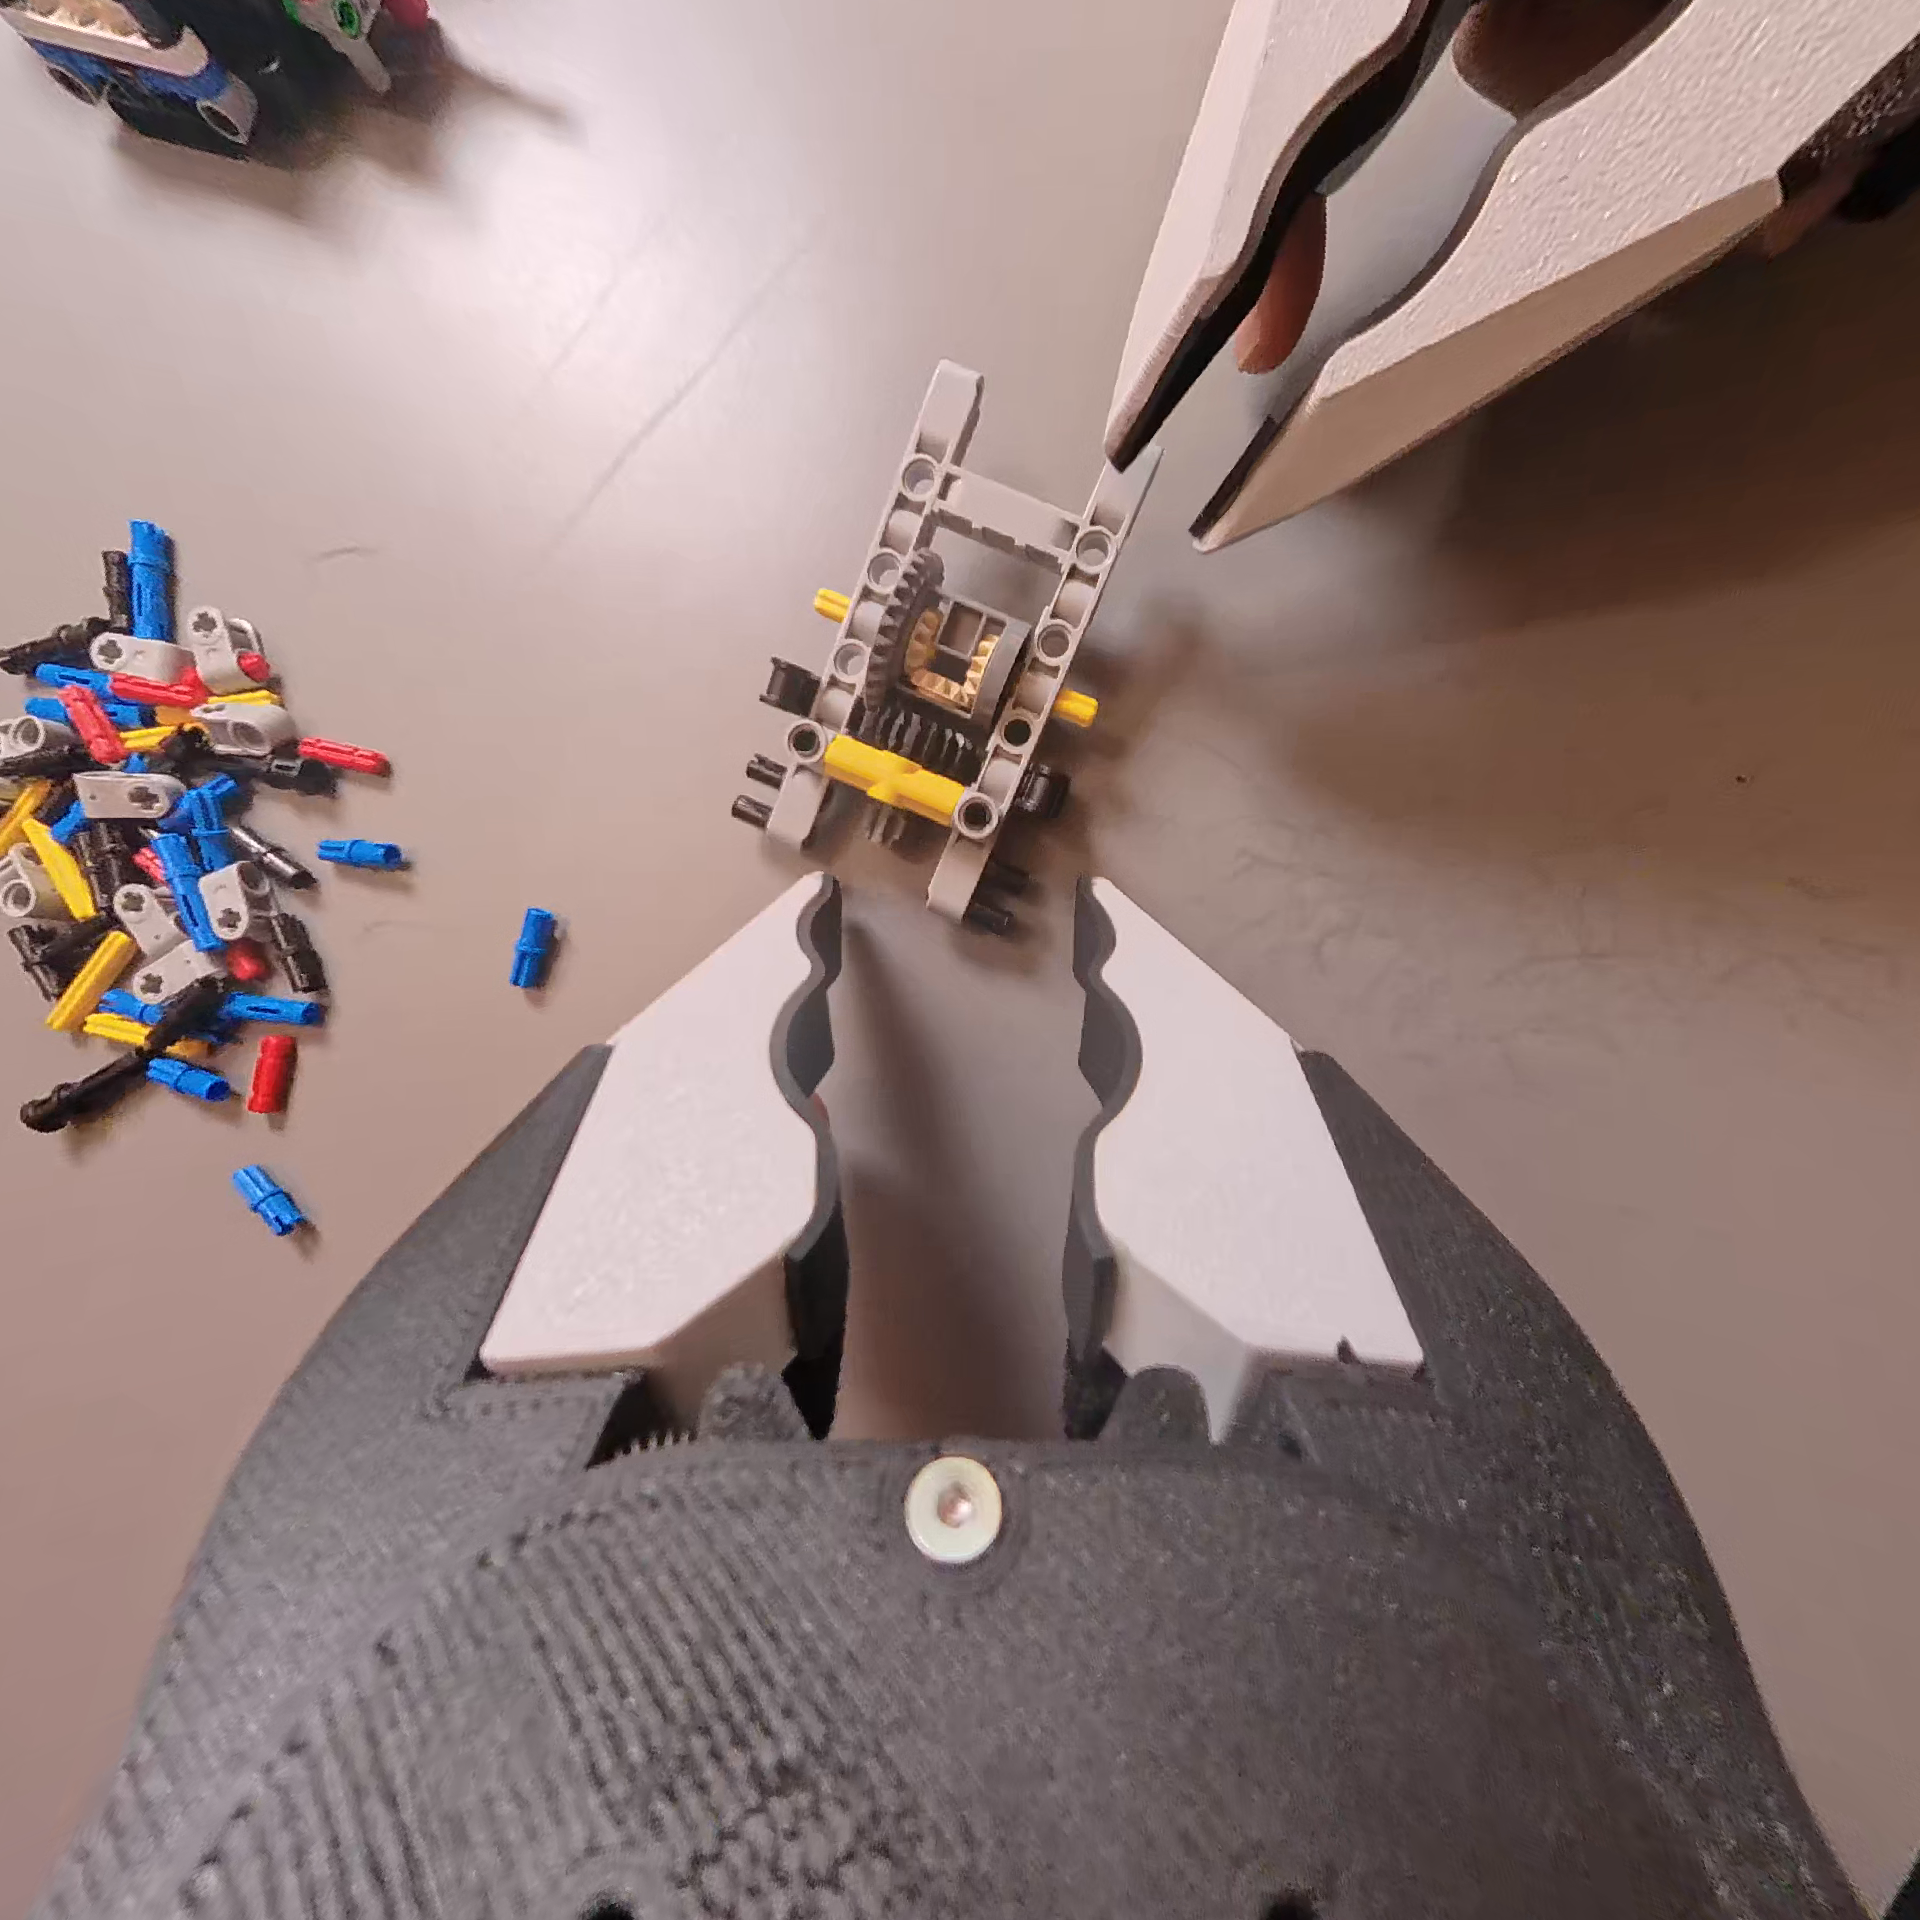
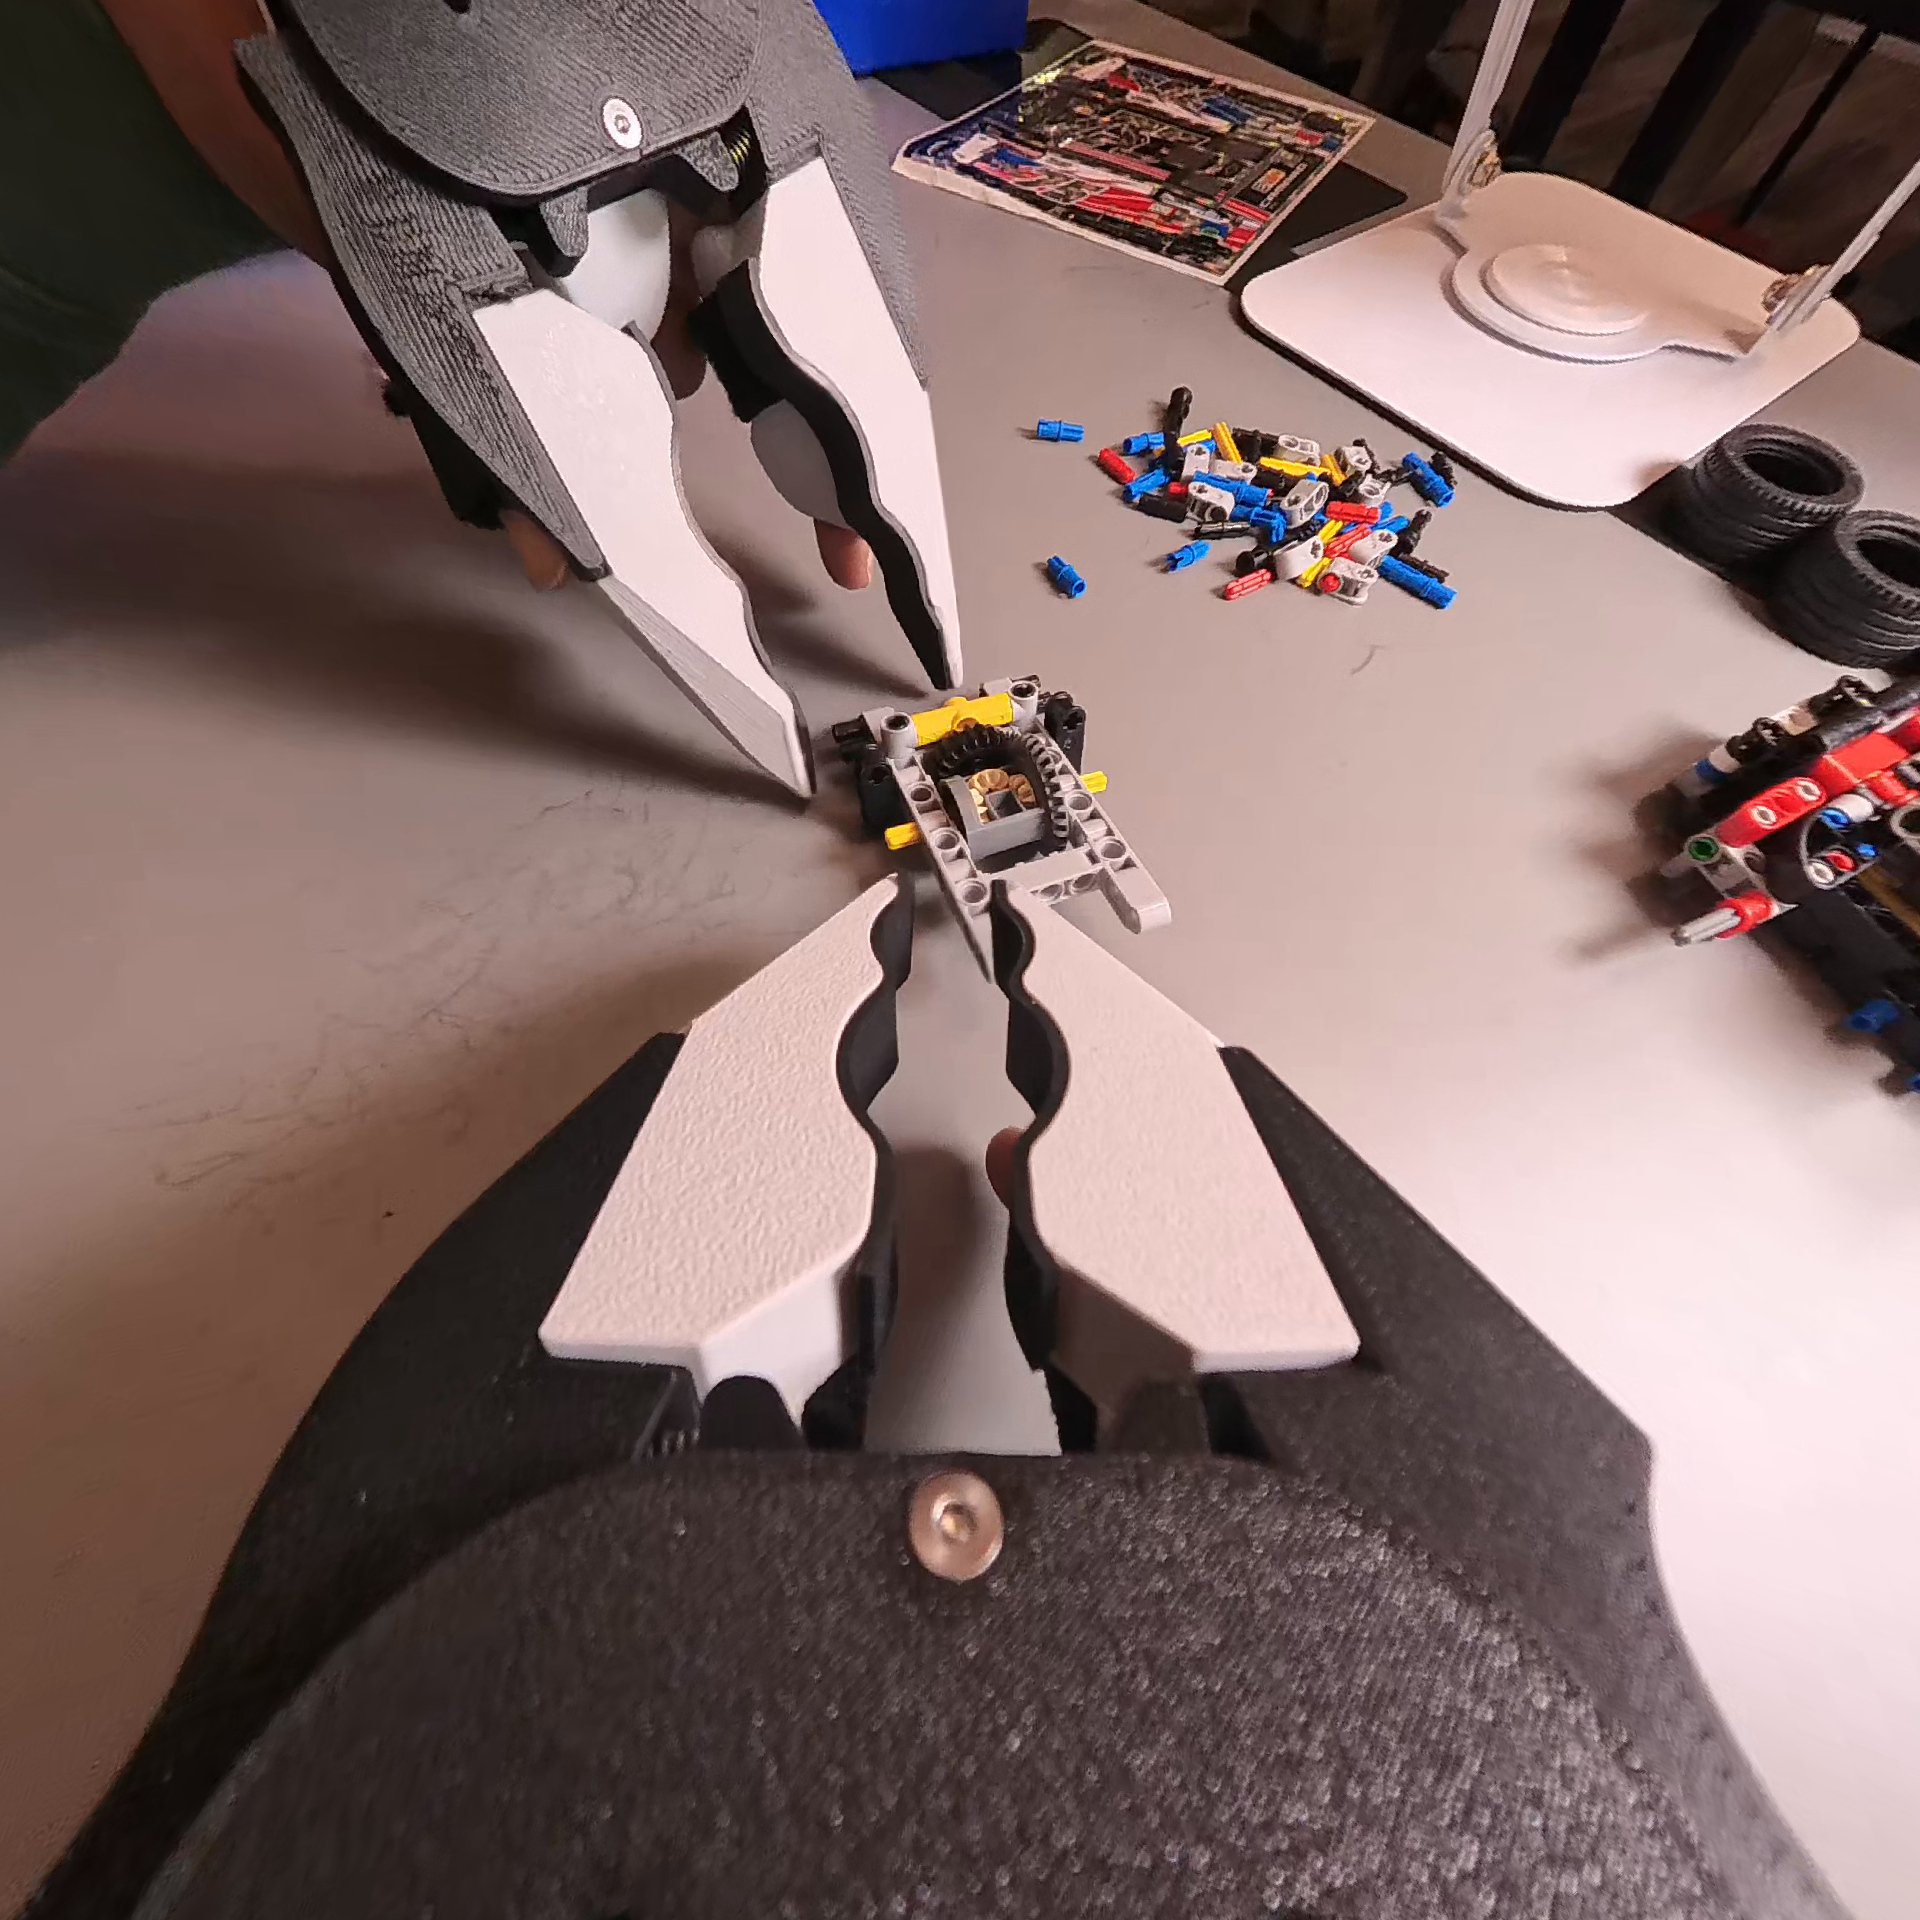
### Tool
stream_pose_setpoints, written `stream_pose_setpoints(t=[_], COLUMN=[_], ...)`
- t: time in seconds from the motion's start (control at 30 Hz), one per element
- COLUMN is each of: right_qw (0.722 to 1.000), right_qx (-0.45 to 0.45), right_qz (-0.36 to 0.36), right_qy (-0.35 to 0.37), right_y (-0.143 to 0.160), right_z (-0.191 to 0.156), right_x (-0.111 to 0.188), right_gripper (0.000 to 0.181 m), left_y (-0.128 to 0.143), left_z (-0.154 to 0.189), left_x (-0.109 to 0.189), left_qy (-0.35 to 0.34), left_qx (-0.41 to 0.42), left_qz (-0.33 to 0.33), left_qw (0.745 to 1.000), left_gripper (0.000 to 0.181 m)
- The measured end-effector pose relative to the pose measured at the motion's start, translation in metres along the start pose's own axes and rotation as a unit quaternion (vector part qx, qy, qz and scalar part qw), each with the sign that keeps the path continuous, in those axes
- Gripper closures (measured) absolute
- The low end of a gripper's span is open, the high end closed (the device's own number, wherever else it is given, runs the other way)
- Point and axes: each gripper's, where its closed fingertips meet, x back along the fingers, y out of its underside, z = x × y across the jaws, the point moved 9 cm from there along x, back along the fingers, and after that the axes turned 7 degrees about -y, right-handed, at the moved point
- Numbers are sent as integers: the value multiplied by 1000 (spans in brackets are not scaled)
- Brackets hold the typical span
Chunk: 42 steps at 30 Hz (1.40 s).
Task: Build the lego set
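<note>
Item, left to right: left gripper (image 2: 878, 738), jaws spread, empty; grey gear frame (image 2: 1003, 805) on the table (image 2: 416, 935) between both tools; right gripper (image 2: 951, 925), jaws spread, tips straddling one frame arm. Progress: judged partial; loose pin pile (image 2: 1283, 509) and tyres (image 2: 1808, 520) remain. Only the right wrist view shows the instruction booklet (image 2: 1138, 145) and the larger chassis (image 2: 1829, 831) in full.

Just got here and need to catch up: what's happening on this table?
A person is building a Lego set with a gripper in each hand. Both grippers are open and close in on a small grey gear frame lying on the table, the left gripper at one end and the right gripper at the other. Neither grips it yet. A pile of loose pins lies nearby, and a larger built section sits apart.
</note>
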Motion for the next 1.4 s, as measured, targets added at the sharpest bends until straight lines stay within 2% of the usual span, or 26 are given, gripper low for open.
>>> stream_pose_setpoints(t=[0.2,0.4,0.57,0.87,0.97,1.07,1.13,1.23,1.3,1.4], right_qw=[1000,1000,1000,1000,1000,1000,1000,1000,999,999], right_qx=[-2,-2,4,7,19,14,7,-2,-5,2], right_qz=[2,6,7,3,-8,-1,5,6,3,-2], right_qy=[6,14,14,-23,-24,-27,-26,-29,-32,-36], right_y=[0,0,1,-5,-5,-6,-6,-5,-4,-3], right_z=[4,9,9,-2,-3,-1,3,6,6,3], right_x=[2,6,8,0,-2,0,2,4,4,2], right_gripper=[167,168,168,164,162,161,161,161,161,161], left_y=[5,3,3,3,5,5,5,7,4,-1], left_z=[2,7,12,23,20,9,5,6,7,7], left_x=[0,-1,1,3,9,17,14,1,-5,-8], left_qy=[15,16,17,30,27,18,16,17,15,11], left_qx=[10,3,1,-7,-10,18,33,23,22,13], left_qz=[7,7,2,6,8,41,54,37,44,49], left_qw=[1000,1000,1000,1000,1000,999,998,999,999,999], left_gripper=[145,166,166,162,154,143,132,116,117,133])
